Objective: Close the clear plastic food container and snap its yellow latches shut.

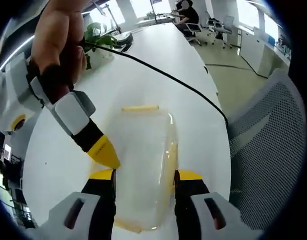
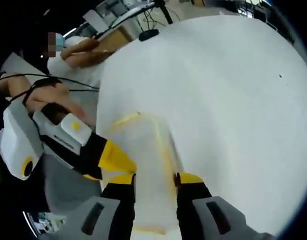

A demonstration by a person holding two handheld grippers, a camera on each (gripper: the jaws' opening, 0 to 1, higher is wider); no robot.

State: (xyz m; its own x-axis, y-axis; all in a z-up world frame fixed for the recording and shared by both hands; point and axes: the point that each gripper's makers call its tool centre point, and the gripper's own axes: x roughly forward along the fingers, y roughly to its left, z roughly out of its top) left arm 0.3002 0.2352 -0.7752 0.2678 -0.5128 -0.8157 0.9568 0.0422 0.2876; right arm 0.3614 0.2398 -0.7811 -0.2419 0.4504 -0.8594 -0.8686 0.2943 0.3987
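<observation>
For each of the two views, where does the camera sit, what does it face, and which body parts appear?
Left gripper view: rides the left gripper, faces the clear container on the white table; a hand holds the right gripper.
Right gripper view: rides the right gripper, faces the container; a hand holds the left gripper.
Shared: container, table, both grippers.

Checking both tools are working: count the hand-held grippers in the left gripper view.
2. The left hand-held gripper rises from the bottom, astride the container; the right hand-held gripper reaches in from the picture's left.
</observation>
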